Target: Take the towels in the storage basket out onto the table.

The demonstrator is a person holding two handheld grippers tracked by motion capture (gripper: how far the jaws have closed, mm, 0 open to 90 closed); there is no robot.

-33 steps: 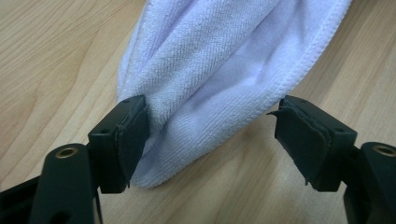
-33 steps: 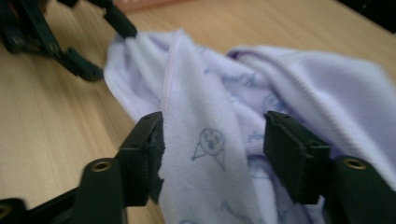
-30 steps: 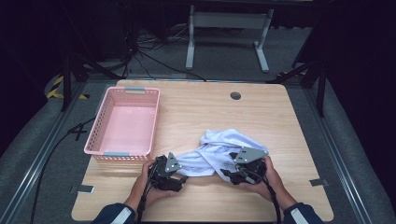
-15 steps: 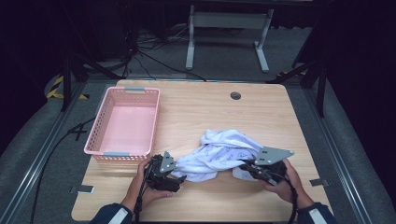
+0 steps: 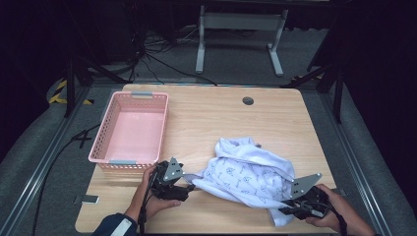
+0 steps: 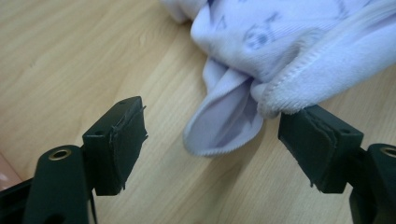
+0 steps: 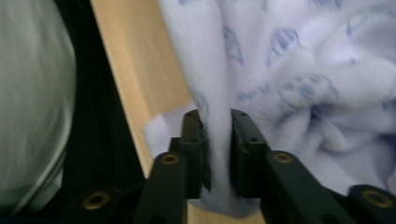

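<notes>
Wooden table (image 5: 211, 118) with a white printed cloth (image 5: 248, 174) bunched on it, lying right of the pink basket (image 5: 130, 128) and nearer the front edge. Basket is empty and sits at the table's left side.

Left gripper (image 5: 183, 189) is held in the left hand (image 5: 152, 194), just front-right of the basket and at the cloth's left corner. Its jaws are spread wide in the left gripper view (image 6: 212, 140); a folded hem of the cloth (image 6: 280, 65) hangs between them, grazing the right pad but not pinched.

Right gripper (image 5: 286, 210) is held in the right hand (image 5: 334, 214), well right of the basket, at the cloth's front-right corner by the table edge. In the right gripper view (image 7: 218, 135) its jaws are clamped on a fold of cloth (image 7: 289, 70), fabric squeezed between both pads.
</notes>
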